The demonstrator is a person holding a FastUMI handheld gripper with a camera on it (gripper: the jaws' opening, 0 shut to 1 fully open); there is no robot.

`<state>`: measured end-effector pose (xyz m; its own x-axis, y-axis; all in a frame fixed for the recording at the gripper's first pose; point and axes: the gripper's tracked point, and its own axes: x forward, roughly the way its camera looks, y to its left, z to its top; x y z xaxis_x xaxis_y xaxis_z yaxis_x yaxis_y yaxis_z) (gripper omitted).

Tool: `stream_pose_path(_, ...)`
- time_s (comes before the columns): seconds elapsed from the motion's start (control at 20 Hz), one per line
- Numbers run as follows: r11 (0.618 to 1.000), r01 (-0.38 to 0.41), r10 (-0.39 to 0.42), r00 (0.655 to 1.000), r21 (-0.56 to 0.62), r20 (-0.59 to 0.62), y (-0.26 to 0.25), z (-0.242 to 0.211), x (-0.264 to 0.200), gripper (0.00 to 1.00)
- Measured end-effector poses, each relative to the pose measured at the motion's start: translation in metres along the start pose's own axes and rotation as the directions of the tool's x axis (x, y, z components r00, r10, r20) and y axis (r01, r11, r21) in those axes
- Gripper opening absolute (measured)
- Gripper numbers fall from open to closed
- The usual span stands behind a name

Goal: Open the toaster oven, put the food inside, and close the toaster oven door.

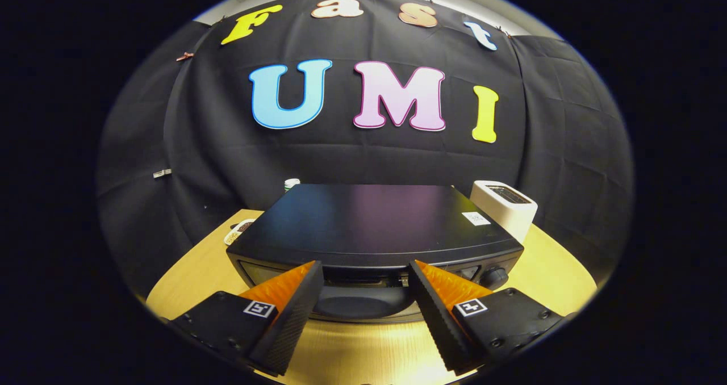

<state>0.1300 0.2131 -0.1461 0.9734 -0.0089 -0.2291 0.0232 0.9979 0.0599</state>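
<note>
My gripper (365, 271) has two wedge-shaped fingers with ribbed inner faces. Each sits on a black block fastened with small screws. Each block carries a square black-and-white marker tag.

gripper (363, 274) level, jaws spread wide — holding nothing (both tips free)

— What do we see on the wooden table (187, 285)?
— We see a black toaster oven (375, 226) in the middle. A white toaster (504, 208) sits beside its back corner, and a small dish (238, 230) by the other.
</note>
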Motion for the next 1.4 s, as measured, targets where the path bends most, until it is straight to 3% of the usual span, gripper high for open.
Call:
stream_pose_path(0.35, 1.000, -0.024, 0.023, 0.999, -0.003, -0.036, 0.001, -0.011, -0.021, 0.99)
stream_pose_path(0.9, 0.996, -0.075, 0.069, 0.985, -0.037, -0.160, -0.002, -0.072, -0.080, 0.97)
stream_pose_path(1.1, 0.990, -0.121, 0.098, 0.957, -0.069, -0.273, -0.005, -0.119, -0.098, 0.97)
stream_pose_path(1.25, 0.986, -0.147, 0.103, 0.913, -0.083, -0.395, -0.011, -0.164, -0.111, 0.97)
stream_pose_path(1.4, 0.984, -0.162, 0.119, 0.901, -0.070, -0.418, -0.021, -0.170, -0.124, 0.98)
